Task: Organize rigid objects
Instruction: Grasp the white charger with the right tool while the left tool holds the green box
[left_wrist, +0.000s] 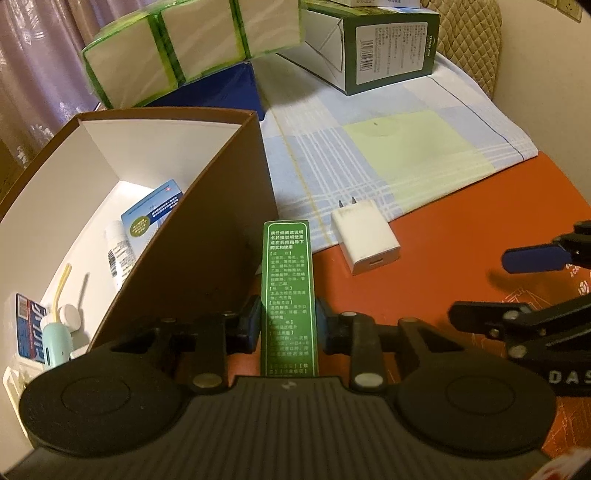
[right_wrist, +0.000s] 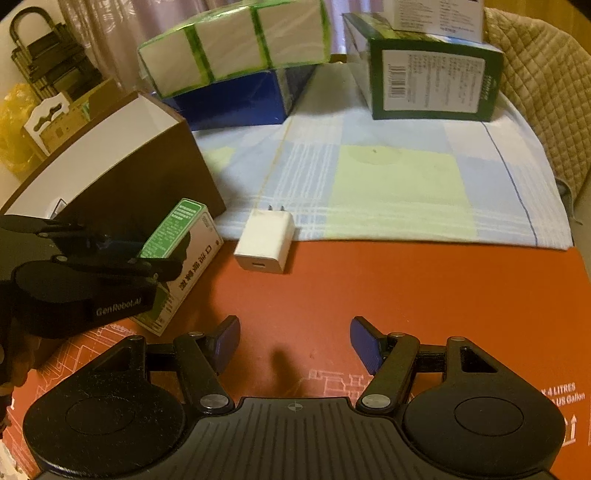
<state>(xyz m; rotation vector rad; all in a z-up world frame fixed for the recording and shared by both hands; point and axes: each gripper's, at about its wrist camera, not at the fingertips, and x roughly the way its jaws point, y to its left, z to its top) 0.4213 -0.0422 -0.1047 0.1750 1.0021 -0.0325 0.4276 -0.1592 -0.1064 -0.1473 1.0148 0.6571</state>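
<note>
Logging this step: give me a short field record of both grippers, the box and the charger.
left gripper: shut on green carton, beside the box
right gripper: open, holding nothing, over red mat
box: brown, open-topped, several small items inside
charger: white, outside the box, at edge of checked cloth

A pale checked cloth (right_wrist: 388, 192) covers the far half of an orange-red tabletop (right_wrist: 424, 295). At the back, a green-banded pack of white blocks (right_wrist: 236, 44) leans on a blue box (right_wrist: 236, 99), beside a dark green carton (right_wrist: 432, 81) with a barcode label. A quilted beige cushion (right_wrist: 535, 96) sits at right, a black wire rack (right_wrist: 40, 51) far left.
</note>
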